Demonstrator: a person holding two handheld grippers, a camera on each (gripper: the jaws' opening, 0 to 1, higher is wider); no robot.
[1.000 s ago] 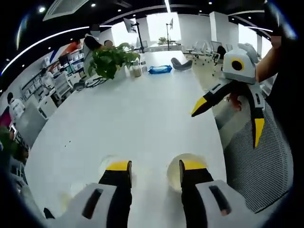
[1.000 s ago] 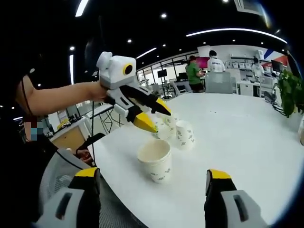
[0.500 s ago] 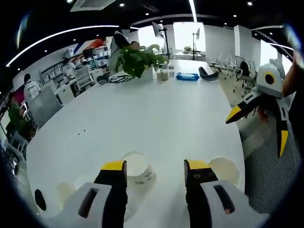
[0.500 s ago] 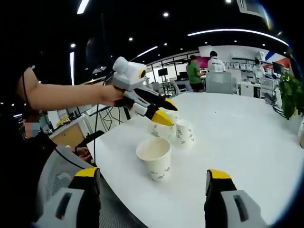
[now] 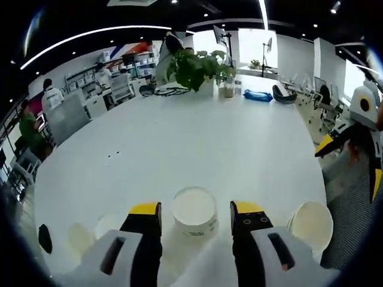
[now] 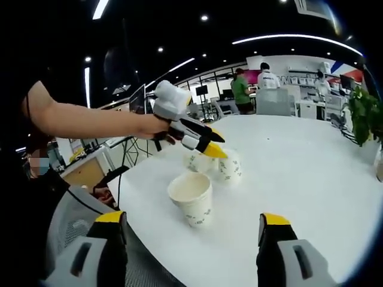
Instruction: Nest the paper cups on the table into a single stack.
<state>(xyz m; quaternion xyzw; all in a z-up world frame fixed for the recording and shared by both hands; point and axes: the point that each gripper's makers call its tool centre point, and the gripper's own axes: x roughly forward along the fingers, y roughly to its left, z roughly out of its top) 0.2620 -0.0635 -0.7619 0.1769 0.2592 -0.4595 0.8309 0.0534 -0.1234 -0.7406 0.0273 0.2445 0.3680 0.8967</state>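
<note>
White desk (image 5: 197, 143) in an open office carries paper cups (image 6: 191, 198) near its edge, one cup (image 5: 194, 210) between the open left tongs (image 5: 194, 209), a potted plant (image 5: 194, 66) at the far edge; right tongs (image 6: 191, 224) open, apart from cups.

We see the left gripper (image 5: 194, 210), jaws apart, flanking an upright paper cup (image 5: 194, 210) on the white table (image 5: 197, 140); another cup (image 5: 311, 223) stands right.

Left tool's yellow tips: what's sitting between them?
In the left gripper view, an upright paper cup sits between the open left tool's tips, on the white table.
</note>
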